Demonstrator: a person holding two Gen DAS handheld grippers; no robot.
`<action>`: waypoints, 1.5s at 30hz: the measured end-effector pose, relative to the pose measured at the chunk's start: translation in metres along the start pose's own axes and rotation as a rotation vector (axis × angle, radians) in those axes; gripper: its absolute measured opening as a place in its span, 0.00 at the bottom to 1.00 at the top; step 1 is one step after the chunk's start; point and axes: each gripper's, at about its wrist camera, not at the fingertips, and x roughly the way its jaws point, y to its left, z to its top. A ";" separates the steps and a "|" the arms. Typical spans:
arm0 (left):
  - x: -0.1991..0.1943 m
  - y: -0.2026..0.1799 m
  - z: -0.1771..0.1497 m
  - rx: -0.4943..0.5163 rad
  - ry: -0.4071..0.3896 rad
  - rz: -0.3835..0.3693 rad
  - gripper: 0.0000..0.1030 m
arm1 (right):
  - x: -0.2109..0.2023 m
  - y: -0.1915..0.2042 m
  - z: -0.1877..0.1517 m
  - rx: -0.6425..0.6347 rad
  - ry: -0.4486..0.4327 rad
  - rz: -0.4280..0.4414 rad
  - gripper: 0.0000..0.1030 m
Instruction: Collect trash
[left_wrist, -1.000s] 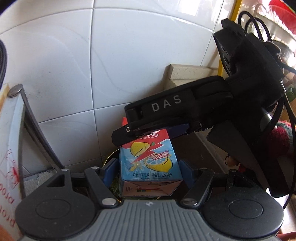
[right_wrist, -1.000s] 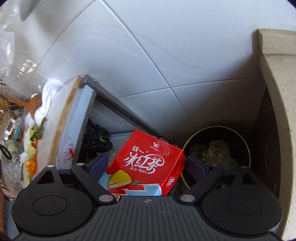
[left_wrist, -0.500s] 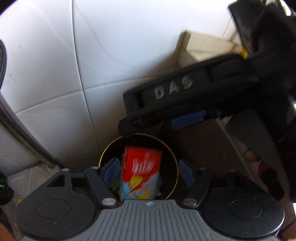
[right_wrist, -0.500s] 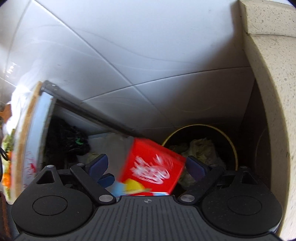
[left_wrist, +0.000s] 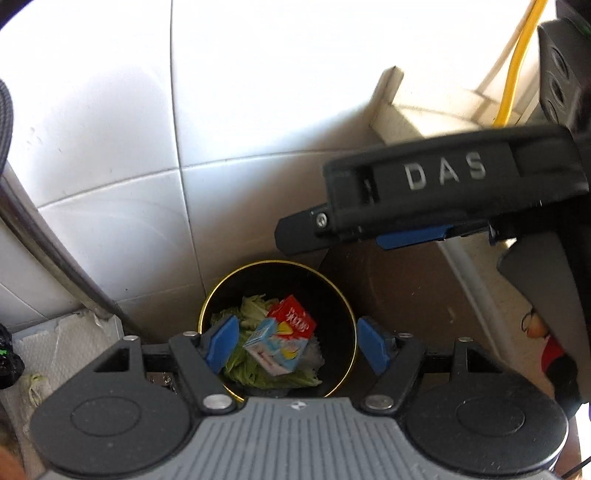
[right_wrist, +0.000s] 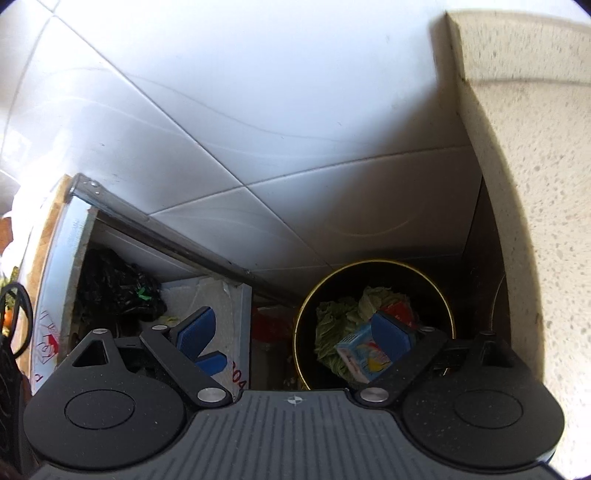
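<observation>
Ice tea carton lies in the round bin on lettuce scraps. Your left gripper and right gripper fingers stand spread, empty. This piece done; other trash not visible.

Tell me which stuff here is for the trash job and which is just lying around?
For the job:
- trash bin
- ice tea carton, lying in the bin
- lettuce leaves in the bin
- left gripper, open
- right gripper, open

Just lying around:
- black bag
- yellow cable
- stone counter
</observation>
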 end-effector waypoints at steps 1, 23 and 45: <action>-0.005 -0.001 0.000 0.005 -0.007 -0.002 0.65 | -0.005 0.004 -0.001 -0.009 -0.014 -0.008 0.93; -0.065 -0.015 -0.038 0.089 -0.028 0.001 0.65 | -0.089 0.025 -0.075 0.060 -0.227 -0.141 0.99; -0.101 -0.020 -0.068 0.086 -0.103 0.062 0.72 | -0.121 0.031 -0.156 0.103 -0.331 -0.327 1.00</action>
